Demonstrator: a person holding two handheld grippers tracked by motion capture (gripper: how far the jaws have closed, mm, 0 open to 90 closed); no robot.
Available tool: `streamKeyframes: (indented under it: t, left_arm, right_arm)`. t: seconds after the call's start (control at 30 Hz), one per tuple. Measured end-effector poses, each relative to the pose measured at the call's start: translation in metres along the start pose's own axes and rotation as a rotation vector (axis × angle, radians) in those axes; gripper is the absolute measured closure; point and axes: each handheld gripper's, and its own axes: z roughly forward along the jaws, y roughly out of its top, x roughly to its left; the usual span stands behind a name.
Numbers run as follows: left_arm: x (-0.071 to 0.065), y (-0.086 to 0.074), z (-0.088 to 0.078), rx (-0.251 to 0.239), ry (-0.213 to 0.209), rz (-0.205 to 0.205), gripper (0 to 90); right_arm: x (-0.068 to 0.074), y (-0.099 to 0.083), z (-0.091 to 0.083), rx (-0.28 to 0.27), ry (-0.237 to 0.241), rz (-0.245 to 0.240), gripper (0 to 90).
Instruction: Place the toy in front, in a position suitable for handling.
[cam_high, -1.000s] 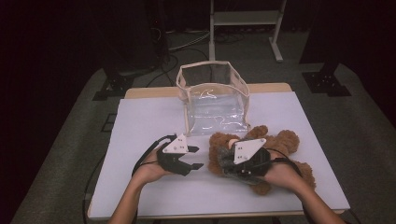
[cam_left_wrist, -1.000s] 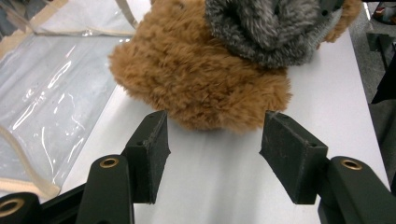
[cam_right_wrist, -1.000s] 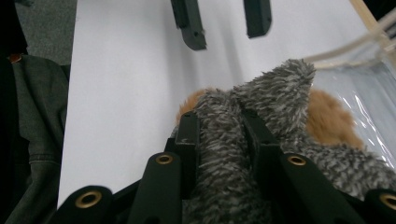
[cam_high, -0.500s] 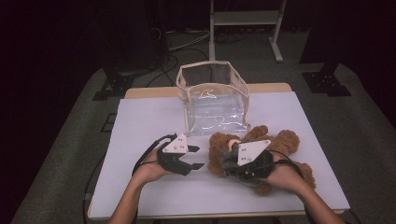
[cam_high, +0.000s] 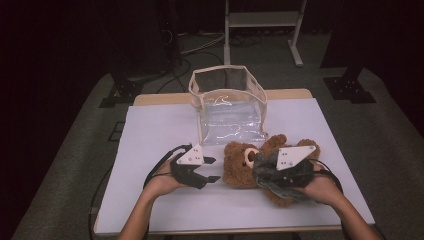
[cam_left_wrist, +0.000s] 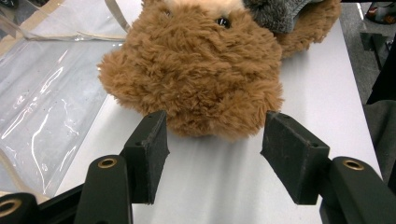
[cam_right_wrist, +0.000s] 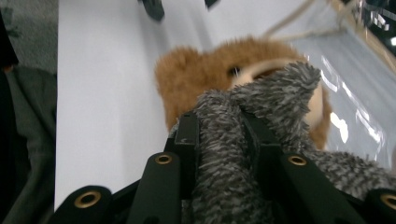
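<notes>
White table (cam_high: 150, 130): teddy bear (cam_high: 240, 165), clear bag (cam_high: 230, 110)

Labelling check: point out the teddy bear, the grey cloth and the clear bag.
teddy bear (cam_left_wrist: 196, 79), left gripper view, on its furry head.
grey cloth (cam_right_wrist: 233, 154), right gripper view, on the fold between the jaws.
clear bag (cam_high: 227, 112), high view, on its front wall.

Teddy bear (cam_high: 242, 165) lies on the table (cam_high: 150, 130) (just before the clear bag (cam_high: 227, 107)).
</notes>
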Motion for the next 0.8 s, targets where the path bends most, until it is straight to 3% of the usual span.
streamKeyframes:
  t: [0.1, 0.23, 0.33, 0.57, 0.8]
  left_arm:
    - [0.0, 0.001, 0.001, -0.009, -0.009, -0.002, 39.3]
    - [0.0, 0.001, 0.004, -0.011, -0.019, 0.0, 39.3]
    - [-0.001, 0.001, 0.004, -0.011, -0.022, -0.002, 39.2]
    - [0.001, -0.001, 0.003, -0.018, -0.022, -0.009, 39.1]
    - [0.001, 0.001, 0.005, -0.02, -0.026, -0.007, 38.5]
  right_arm:
    - [-0.002, -0.001, -0.007, -0.018, -0.011, 0.017, 69.6]
    - [-0.008, 0.011, -0.009, -0.093, -0.009, 0.032, 69.5]
    - [-0.011, 0.016, -0.003, -0.09, -0.006, 0.023, 69.5]
    - [-0.01, 0.0, 0.0, -0.059, 0.007, 0.051, 69.7]
    - [-0.013, 0.036, 0.005, -0.062, -0.005, -0.016, 69.7]
